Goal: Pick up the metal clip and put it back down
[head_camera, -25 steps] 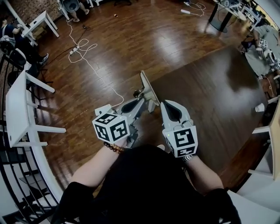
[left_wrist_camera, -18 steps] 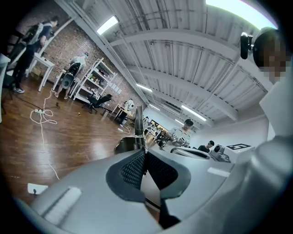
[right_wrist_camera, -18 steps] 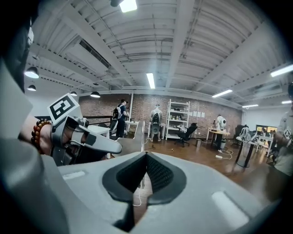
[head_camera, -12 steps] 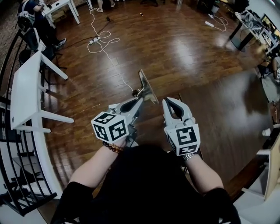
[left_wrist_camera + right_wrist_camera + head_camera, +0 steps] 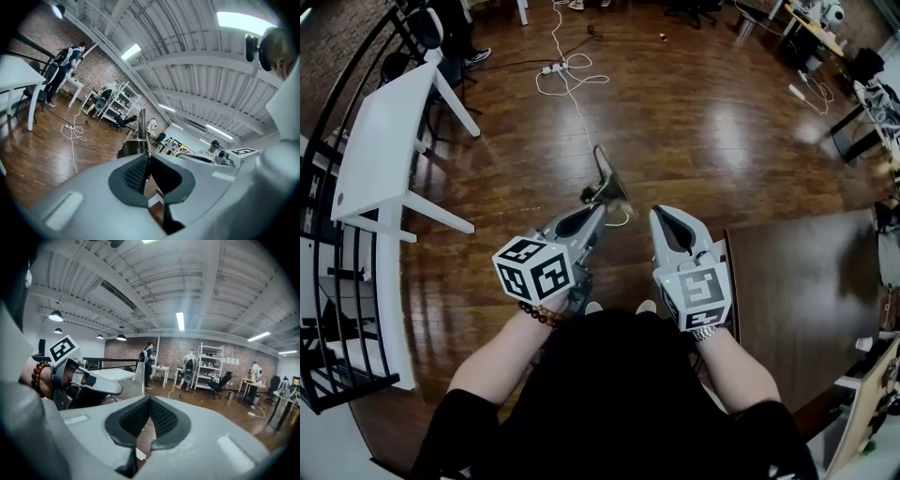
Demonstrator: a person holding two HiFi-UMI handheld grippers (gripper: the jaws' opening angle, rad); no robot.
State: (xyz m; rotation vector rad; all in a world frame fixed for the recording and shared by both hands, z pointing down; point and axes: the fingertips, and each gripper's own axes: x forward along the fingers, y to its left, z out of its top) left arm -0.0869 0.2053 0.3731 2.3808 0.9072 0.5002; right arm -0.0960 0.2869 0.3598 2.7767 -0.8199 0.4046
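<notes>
The metal clip [image 5: 607, 182] is a shiny plate with a small spring and handle part, held up in the air over the wooden floor. My left gripper [image 5: 598, 212] is shut on its lower end, with the plate sticking up beyond the fingertips. In the left gripper view the clip [image 5: 142, 135] shows edge-on, pinched between the dark pads. My right gripper [image 5: 662, 215] hovers just right of it, shut with nothing in it. The right gripper view shows the clip [image 5: 138, 378] and the left gripper's body to the left of the shut right gripper [image 5: 150, 400].
A white table [image 5: 384, 150] stands at the left beside a black railing [image 5: 328, 309]. A dark brown table [image 5: 797, 281] lies to the right. A white cable with a power strip [image 5: 567, 80] runs across the wooden floor ahead. People stand by shelves far off.
The head view has swung: the dark table slid to the right edge and the white table came in at the left. Both grippers keep their pose, and the clip is still held.
</notes>
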